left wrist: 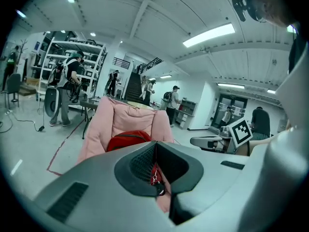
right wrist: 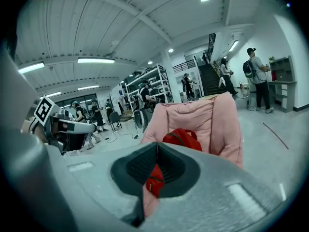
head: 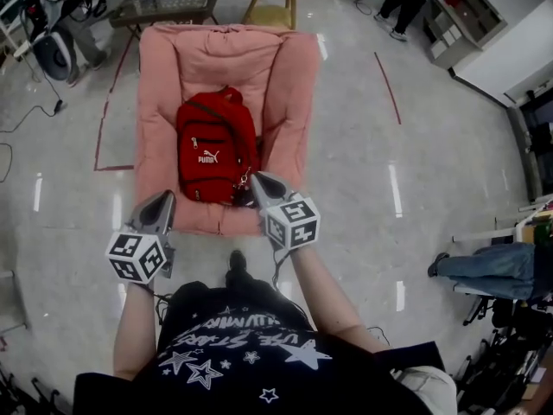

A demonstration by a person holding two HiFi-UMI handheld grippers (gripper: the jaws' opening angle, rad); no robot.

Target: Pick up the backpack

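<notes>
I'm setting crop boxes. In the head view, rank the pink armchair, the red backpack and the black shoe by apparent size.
1. Pink armchair, by far the largest.
2. Red backpack, lying on its seat.
3. Black shoe, clearly smaller than either.

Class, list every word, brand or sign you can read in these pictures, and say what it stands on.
"PUMA": white print on the red backpack.
Print on the person's black shirt: upside down and too distorted to read.
Marker cubes: square patterns only, no words.
</notes>
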